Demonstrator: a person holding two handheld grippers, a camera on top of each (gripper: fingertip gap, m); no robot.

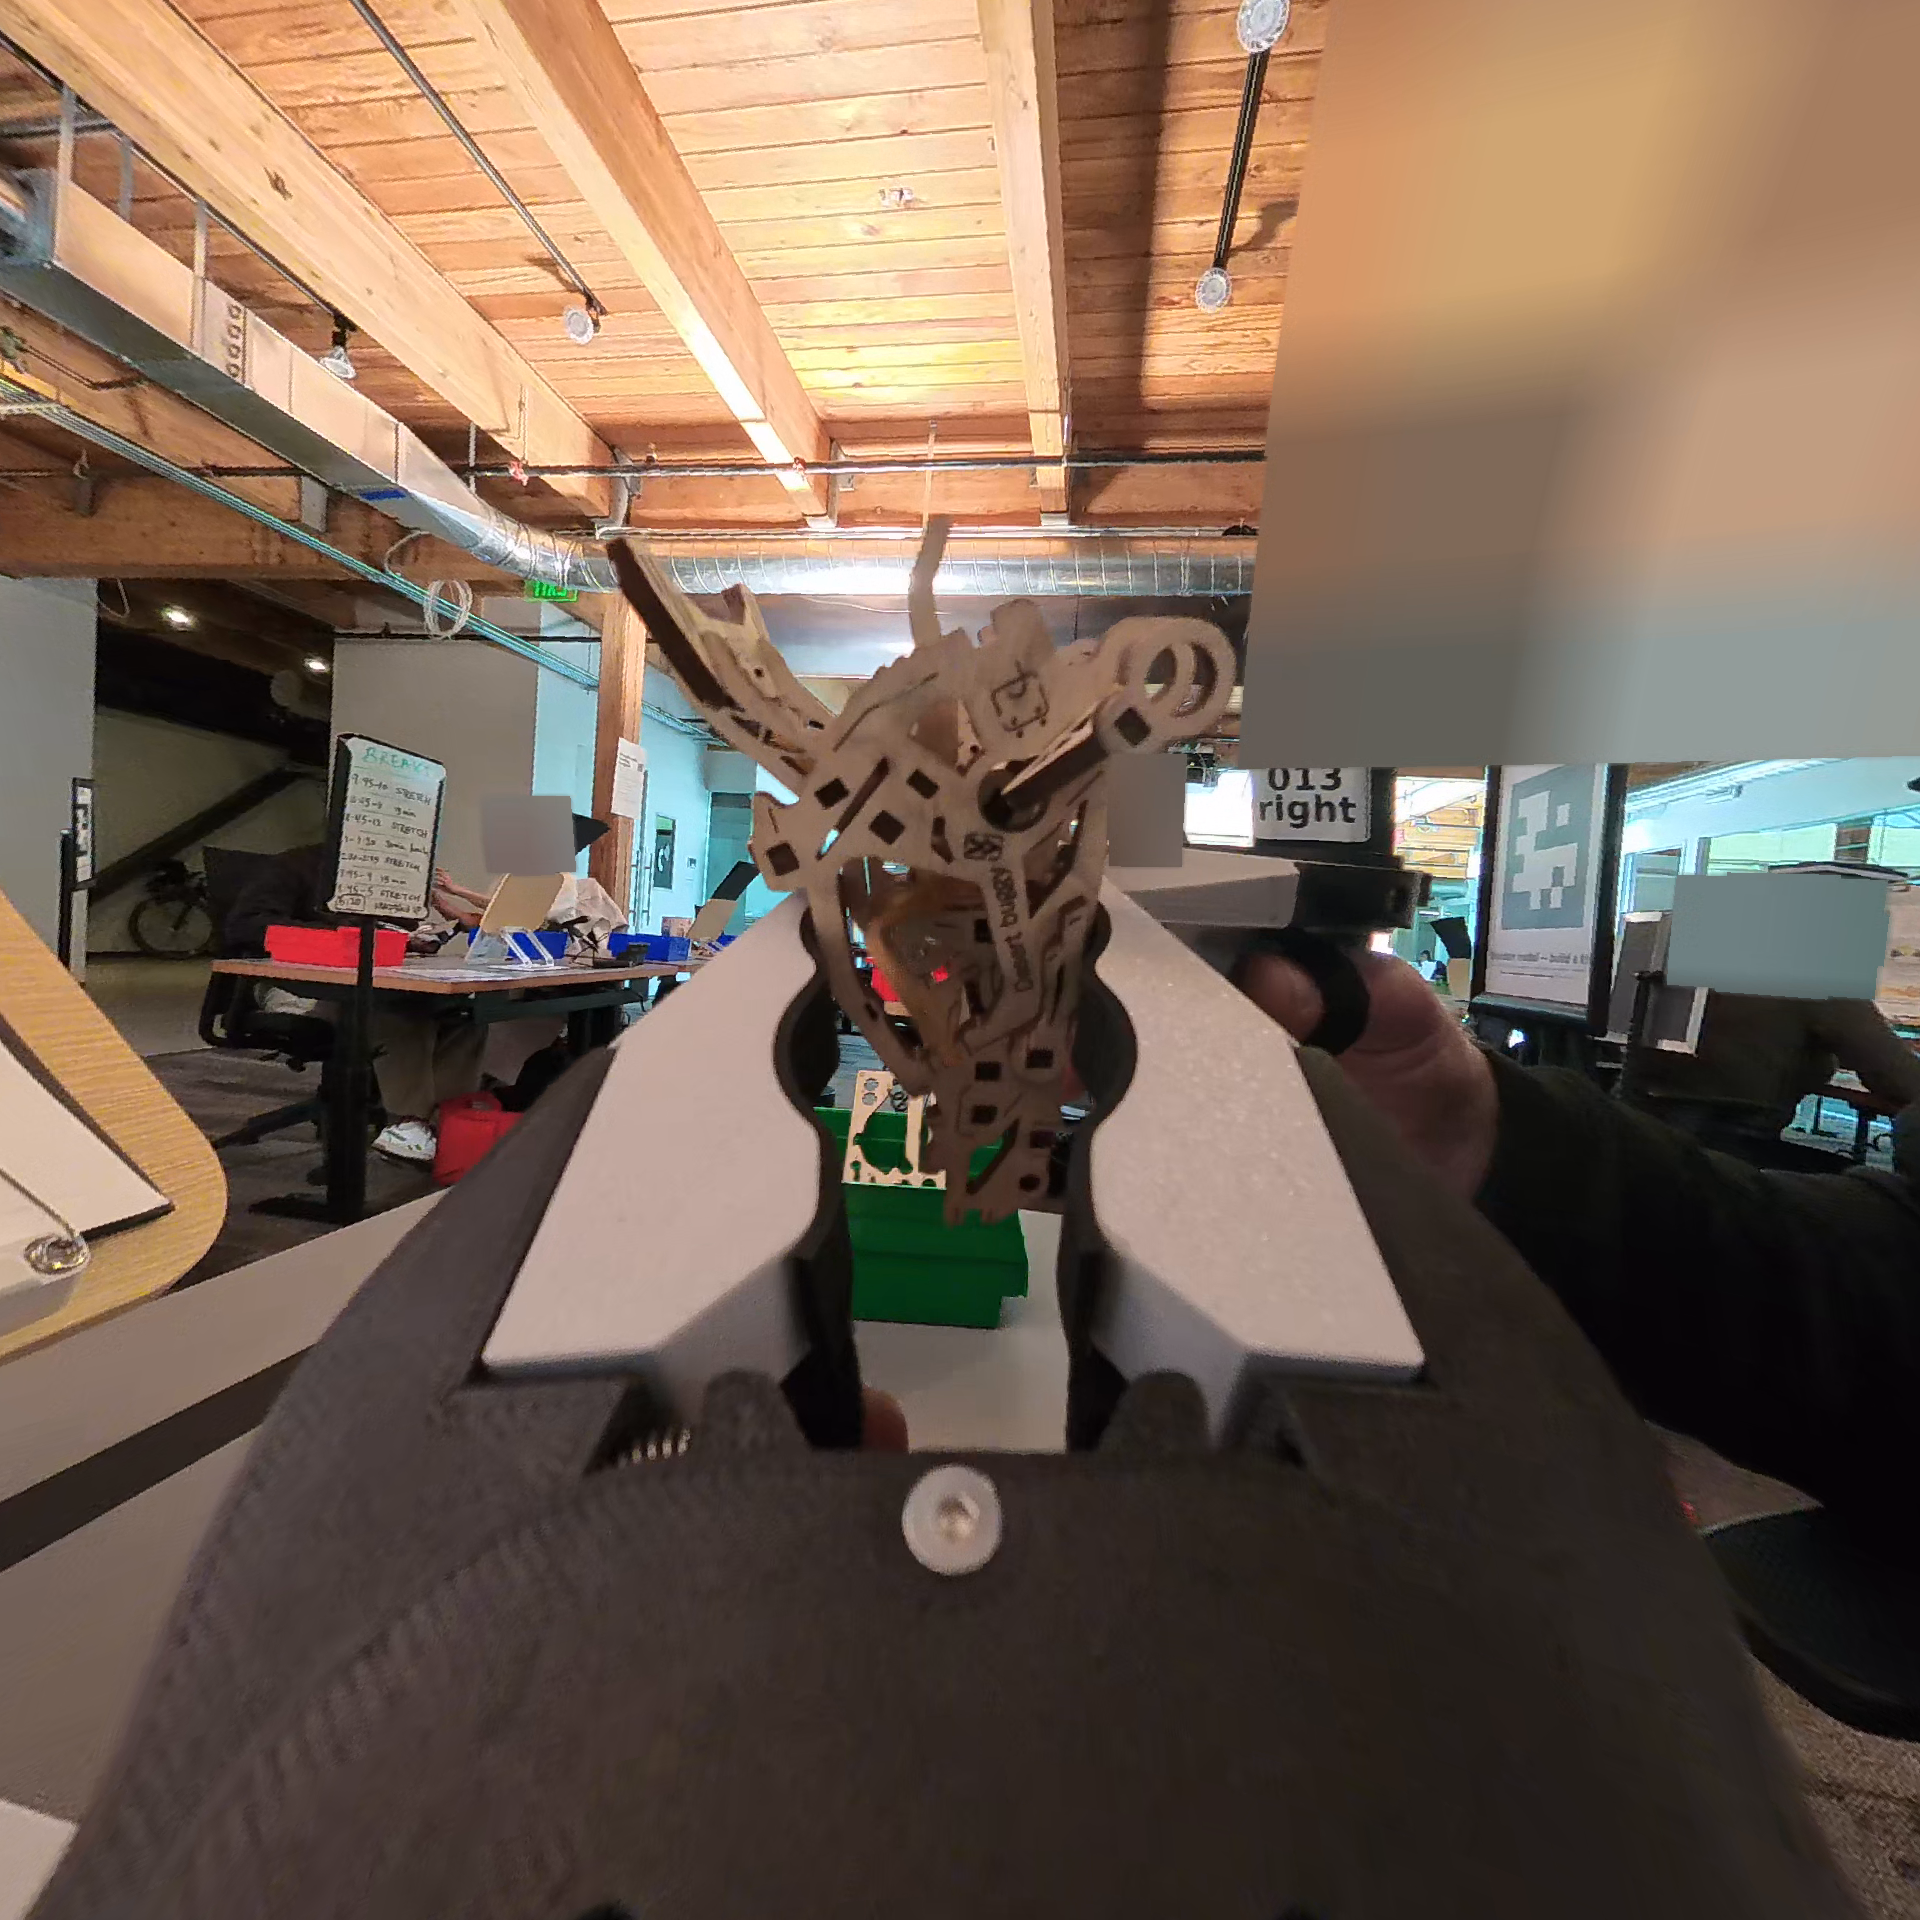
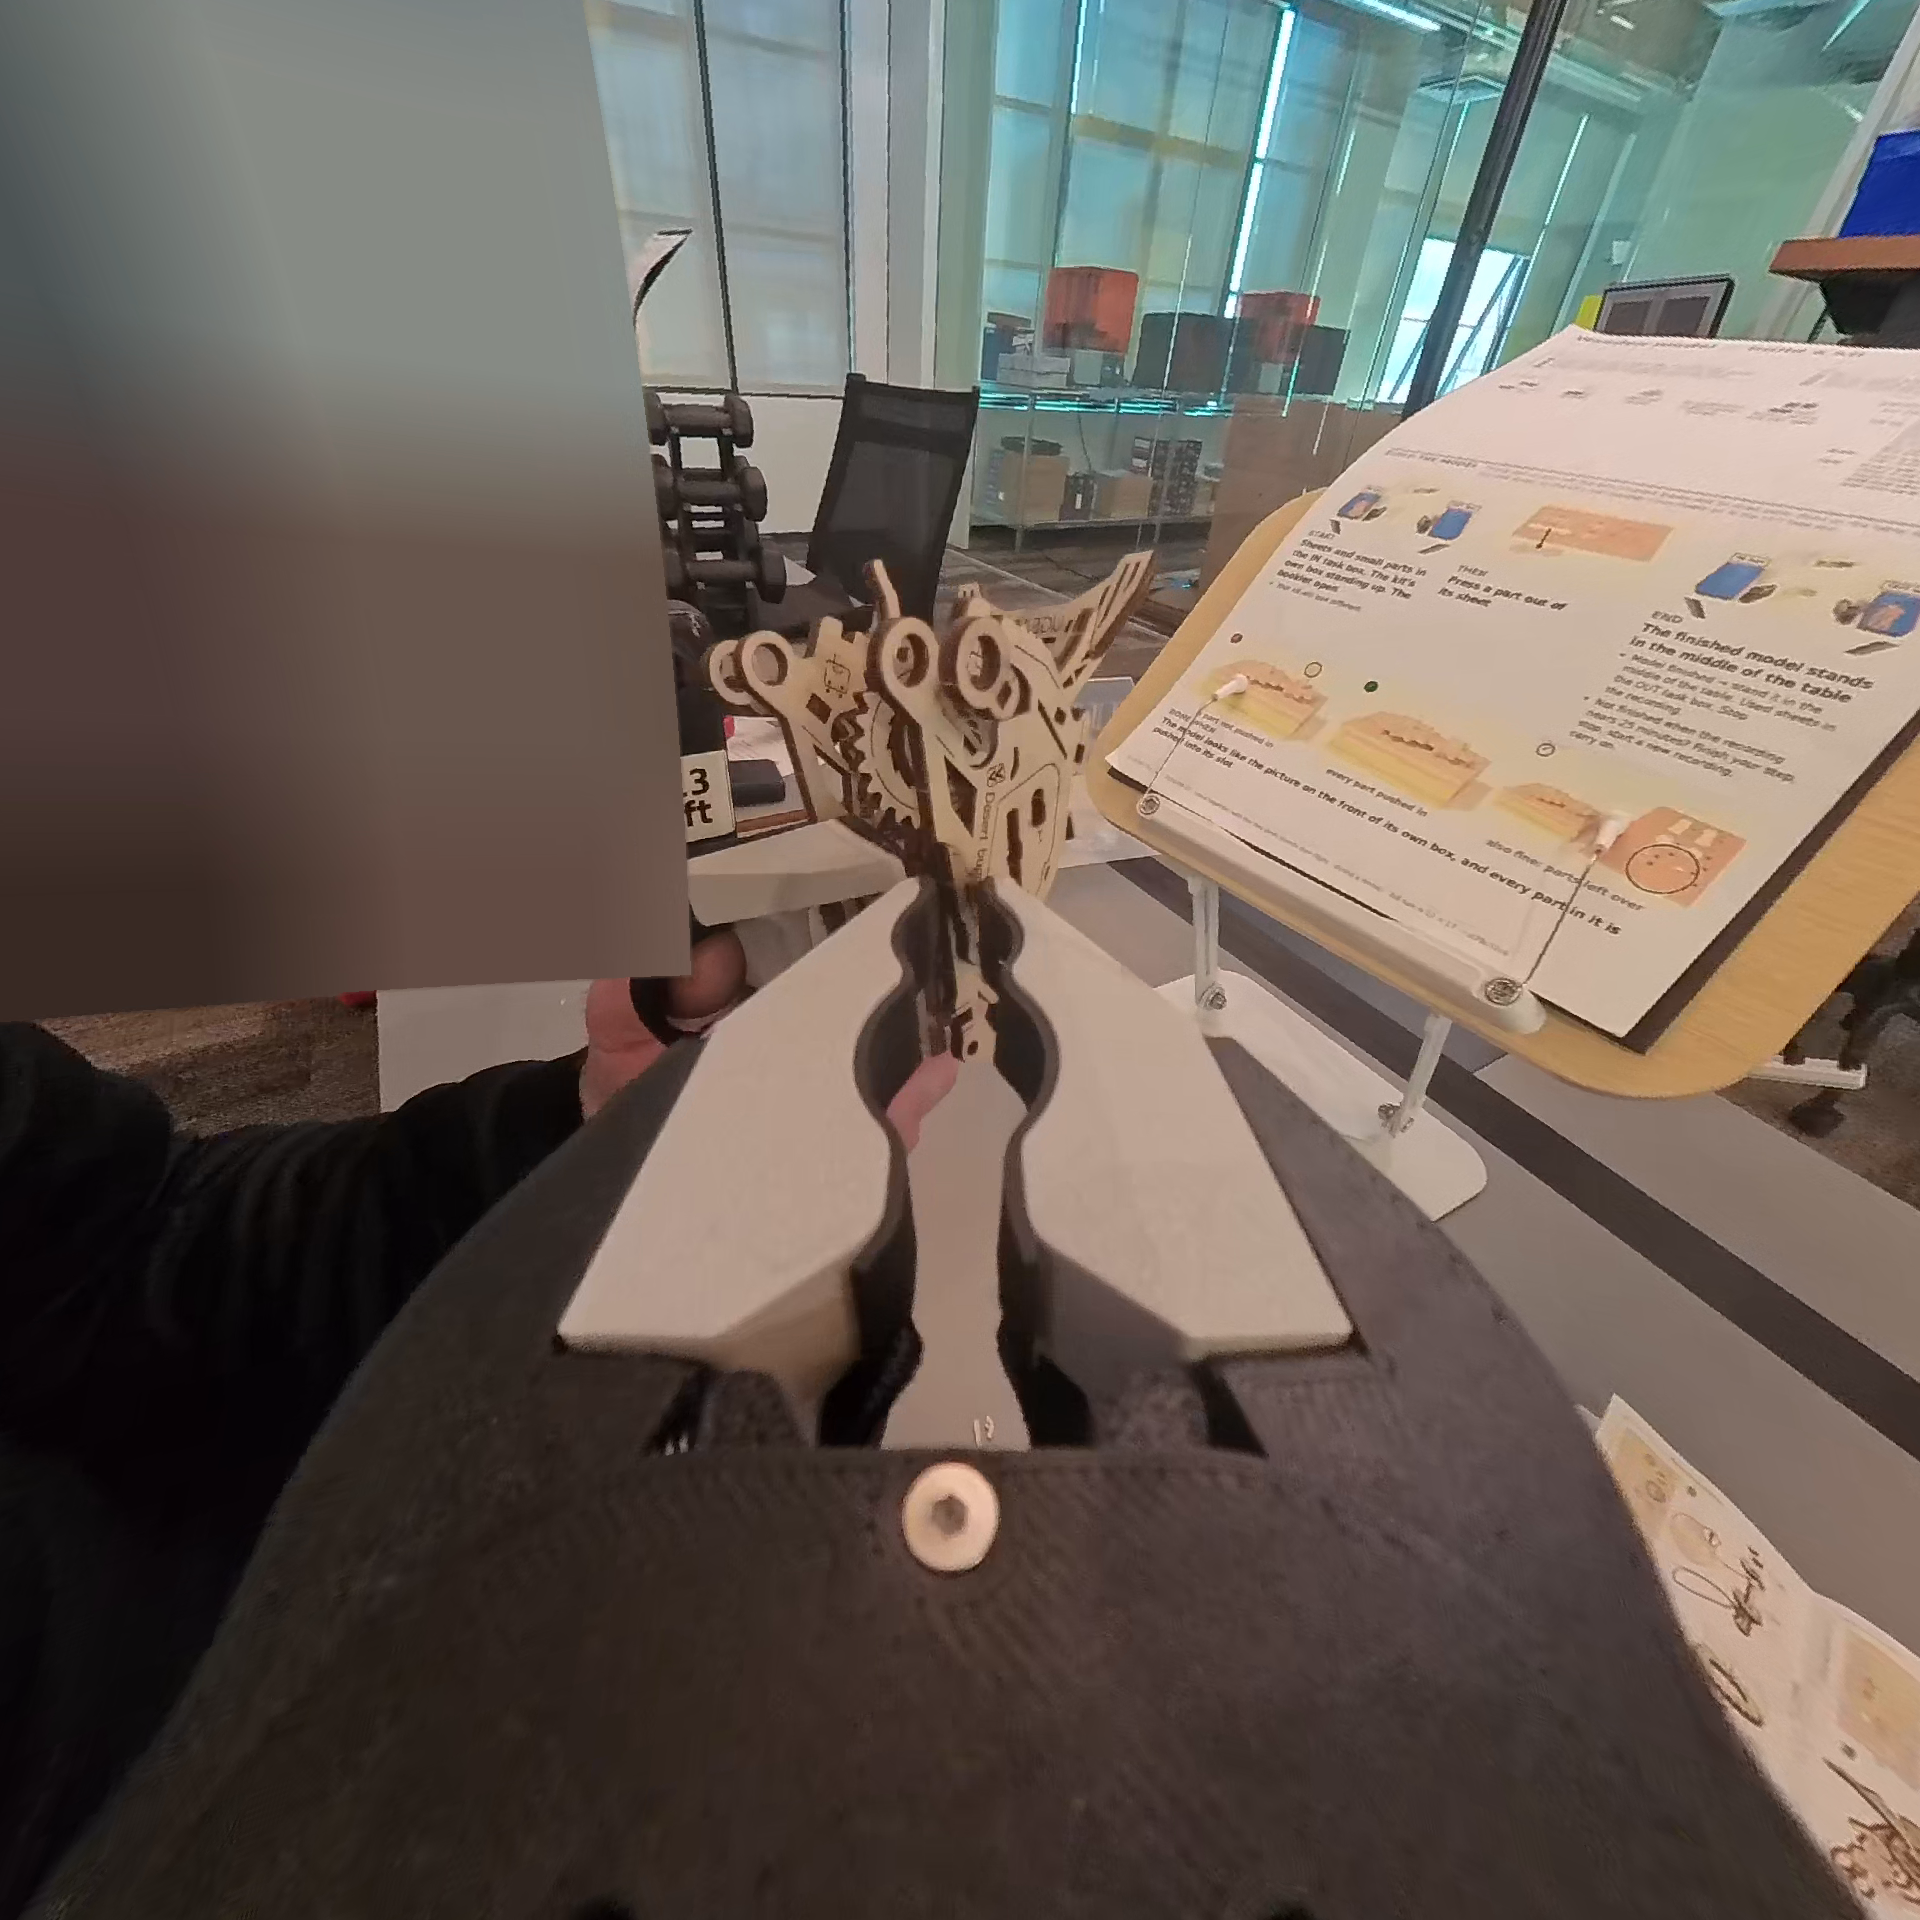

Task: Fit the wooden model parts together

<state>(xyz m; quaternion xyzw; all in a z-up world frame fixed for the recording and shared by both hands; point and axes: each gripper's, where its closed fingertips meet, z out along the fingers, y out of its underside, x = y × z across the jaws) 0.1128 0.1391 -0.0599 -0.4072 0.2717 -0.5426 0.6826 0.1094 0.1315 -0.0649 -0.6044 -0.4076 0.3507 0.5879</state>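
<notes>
Wooden model (image 1: 966,883) held up off the table – left gripper (image 1: 951,935) clamps its body, right gripper (image 2: 961,914) pinches a thin edge – risk: opposing twist snaps the fretwork.

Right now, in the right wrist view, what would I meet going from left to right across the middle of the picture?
A dark sleeve → a rack of dumbbells → the wooden model, clamped in the hand-held gripper → the wooden stand carrying a printed instruction sheet.
</notes>
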